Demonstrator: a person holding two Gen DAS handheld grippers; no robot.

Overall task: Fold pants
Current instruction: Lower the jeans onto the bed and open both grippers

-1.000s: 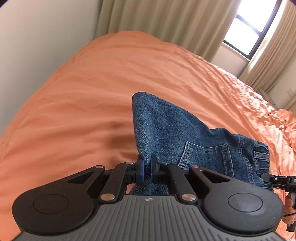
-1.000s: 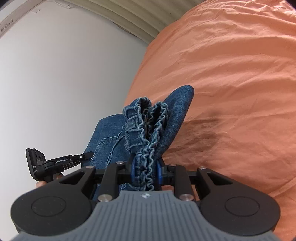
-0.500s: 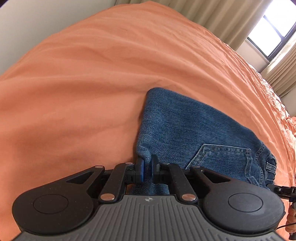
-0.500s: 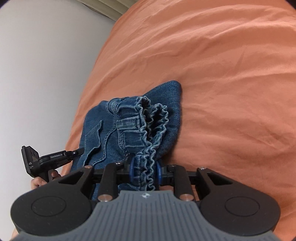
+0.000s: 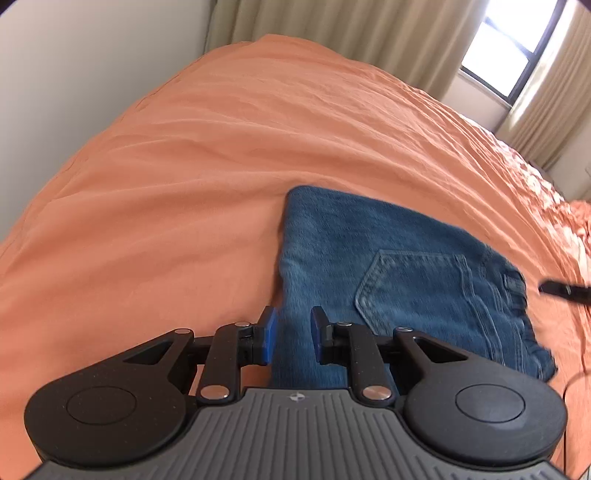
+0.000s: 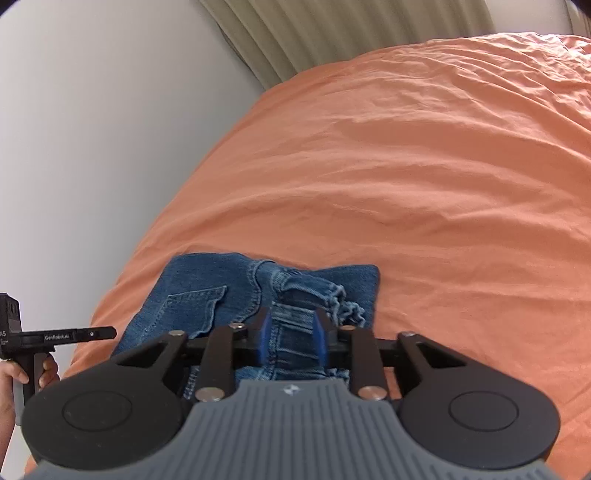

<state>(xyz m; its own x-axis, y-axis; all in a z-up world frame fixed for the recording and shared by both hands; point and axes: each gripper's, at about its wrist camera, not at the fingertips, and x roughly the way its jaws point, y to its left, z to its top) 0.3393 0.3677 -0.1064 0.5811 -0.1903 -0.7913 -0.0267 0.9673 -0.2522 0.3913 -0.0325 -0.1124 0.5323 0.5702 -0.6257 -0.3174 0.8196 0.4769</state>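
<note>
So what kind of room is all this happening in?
Most likely a bedroom. The jeans lie on a wide bed under an orange sheet, with long beige curtains and a window behind it.

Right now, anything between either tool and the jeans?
No. Jeans lie folded on the orange bedcover; denim sits directly between the left tool's just-opened jaws and the right tool's closing jaws.
</note>
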